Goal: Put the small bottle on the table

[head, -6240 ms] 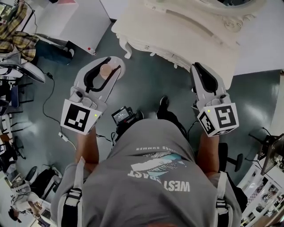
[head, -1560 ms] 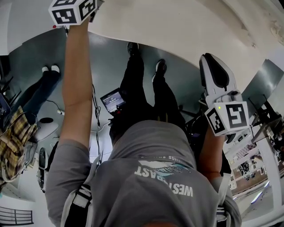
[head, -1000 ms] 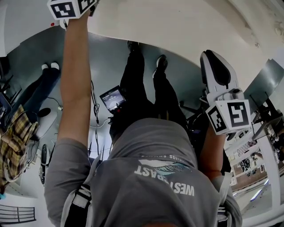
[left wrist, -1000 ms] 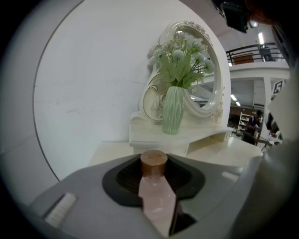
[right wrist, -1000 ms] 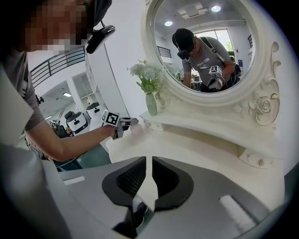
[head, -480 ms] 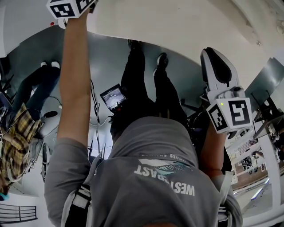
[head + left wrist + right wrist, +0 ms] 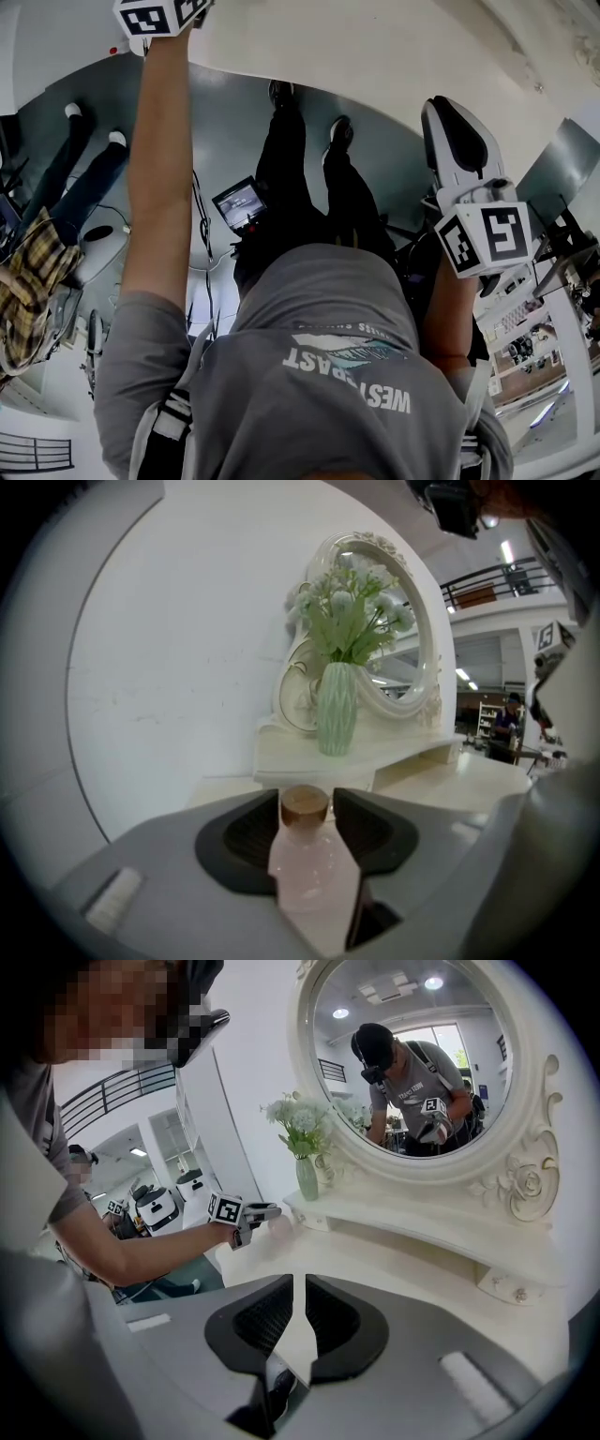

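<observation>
Between the left gripper's [image 7: 307, 799] jaws, which have just been opening, stands the bottle [image 7: 314, 874]: pale pink, translucent, cork-stoppered, at the white table [image 7: 469, 785]. The right gripper's [image 7: 300, 1312] jaws sit nearly together, empty.

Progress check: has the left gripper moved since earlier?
Yes. Left gripper went from over floor to over the white table; its jaws have just been opening, small bottle between them.

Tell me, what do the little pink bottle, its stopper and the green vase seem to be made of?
Small bottle: translucent pale pink with a soft sheen, probably frosted glass, possibly plastic.
Stopper: matte tan-brown and opaque, likely cork.
Vase: opaque mint green with crisp ridges and a slight sheen, so it looks like glazed ceramic, though I can't be sure.
</observation>
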